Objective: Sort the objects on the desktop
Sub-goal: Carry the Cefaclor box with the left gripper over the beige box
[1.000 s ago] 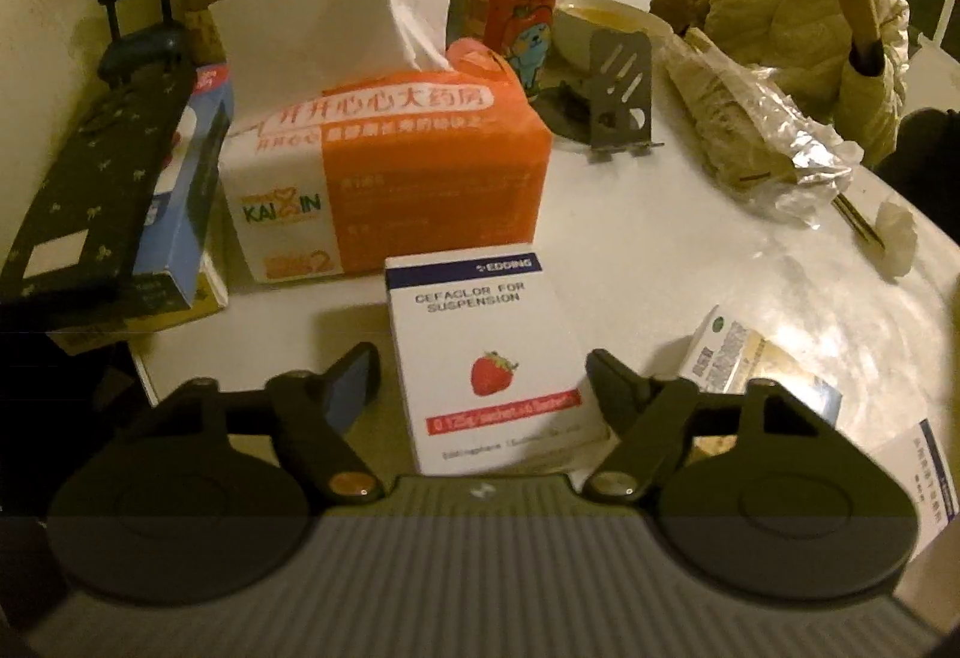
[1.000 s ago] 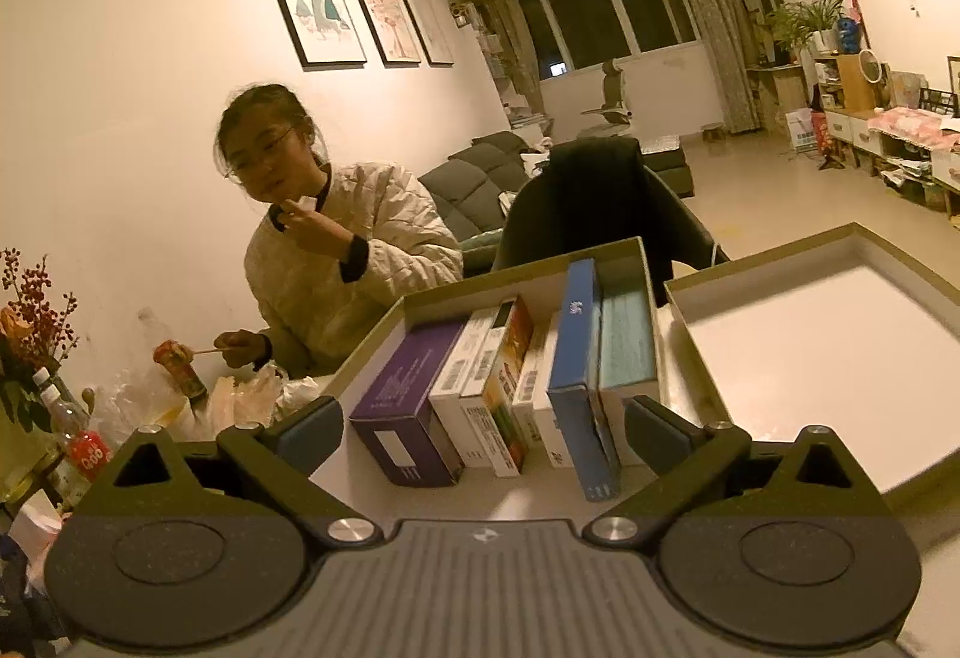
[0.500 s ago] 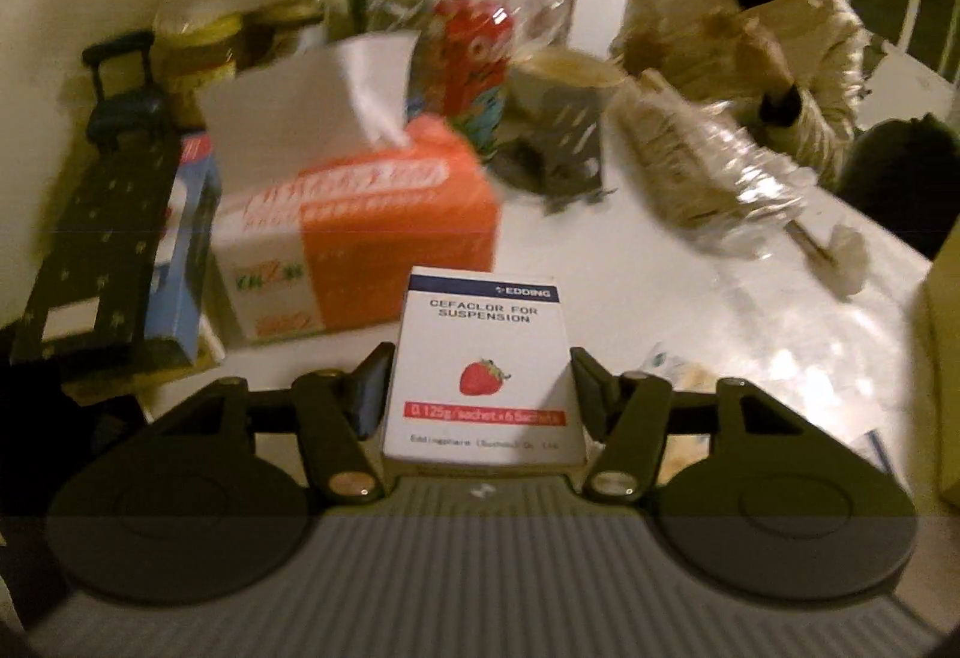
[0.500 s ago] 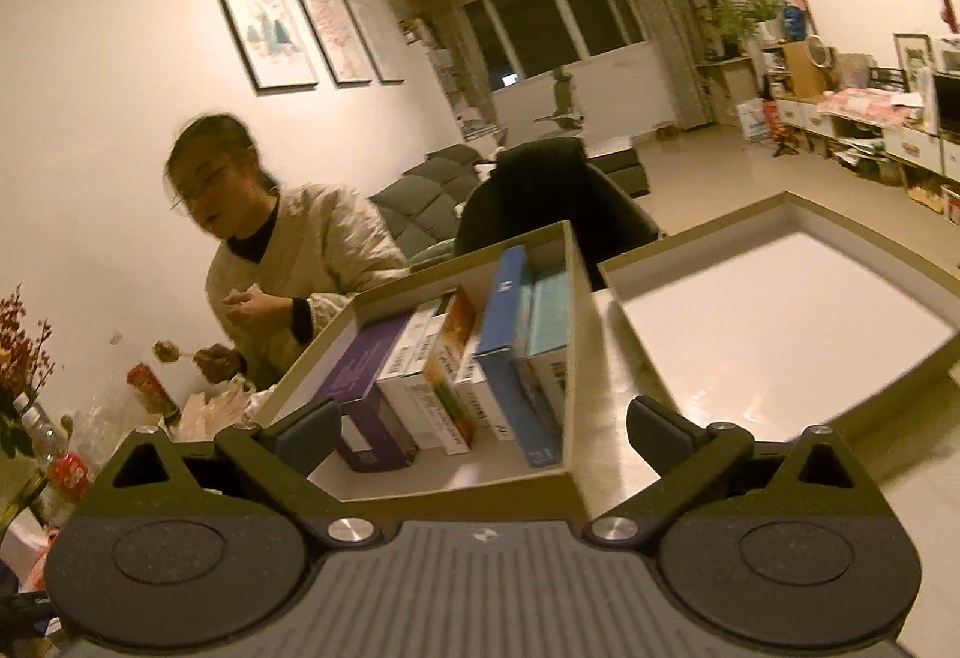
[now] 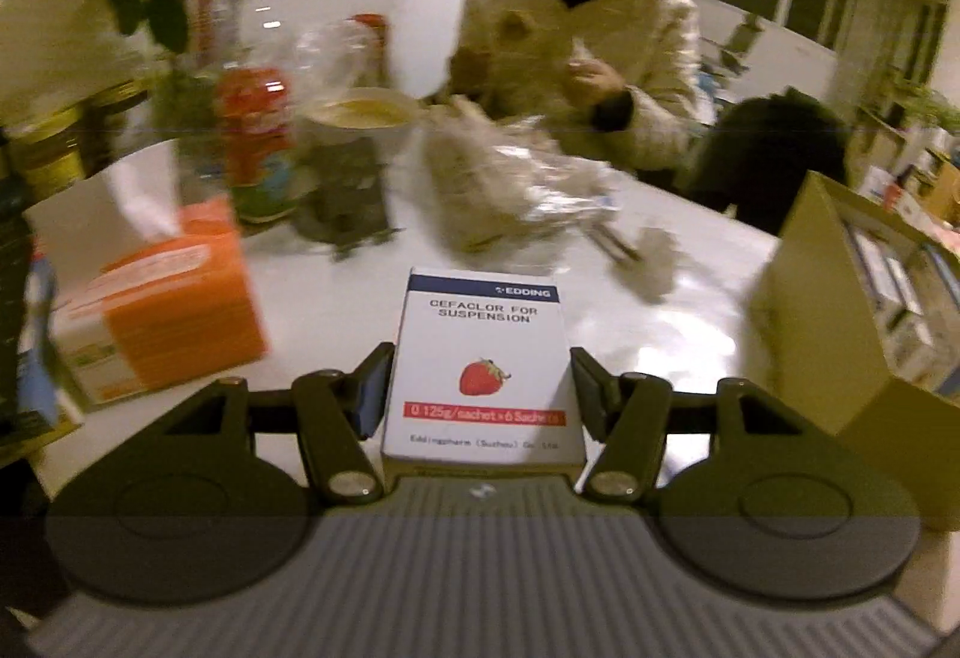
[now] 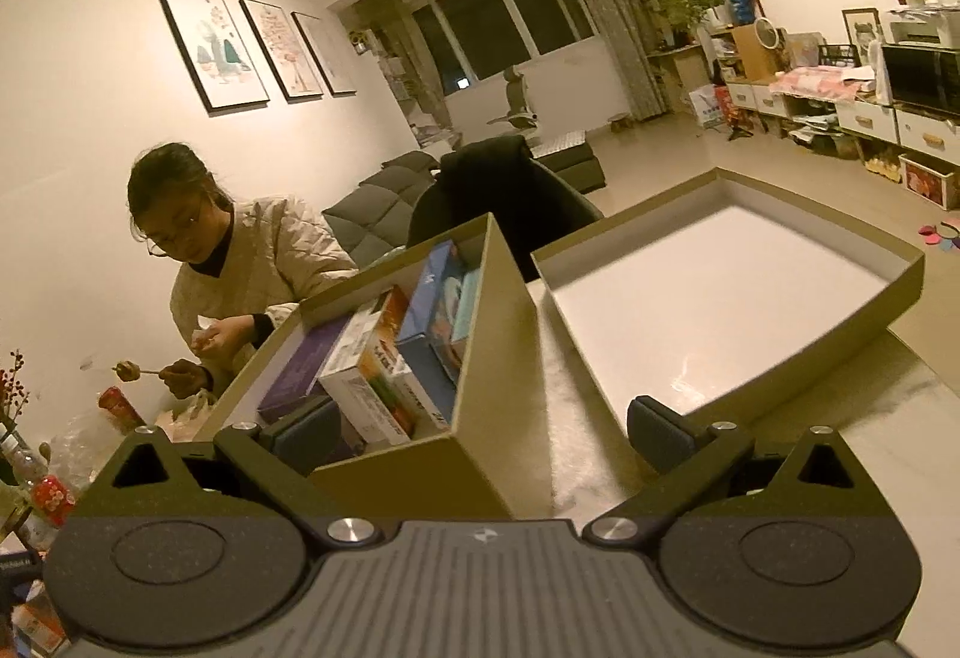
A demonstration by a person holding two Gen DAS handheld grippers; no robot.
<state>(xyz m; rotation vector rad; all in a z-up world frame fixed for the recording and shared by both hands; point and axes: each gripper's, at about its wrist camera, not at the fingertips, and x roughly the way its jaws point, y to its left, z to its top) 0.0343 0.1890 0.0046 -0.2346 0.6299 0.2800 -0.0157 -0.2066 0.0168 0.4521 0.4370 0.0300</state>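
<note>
The left hand-held gripper [image 5: 480, 388] clamps the medicine box [image 5: 483, 364], long axis pointing away; the storage box [image 5: 840, 310], probably its goal, sits toward the bench's right edge, where the right hand-held gripper [image 6: 480, 430] gapes, holding nothing.

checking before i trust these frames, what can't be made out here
- Left wrist view: tissue pack lettering, motion blur.
- Left wrist view: medicine box underside, hidden; left tongs grip its sides.
- Right wrist view: purple box label, too small.
- Right wrist view: storage box near end, hidden behind open right tongs.

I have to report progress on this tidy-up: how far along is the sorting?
Done: several medicine boxes stand in the cardboard box. In hand: the left gripper grips the cefaclor box. Left: boxing it; the right gripper is open, astride the box's corner.
</note>
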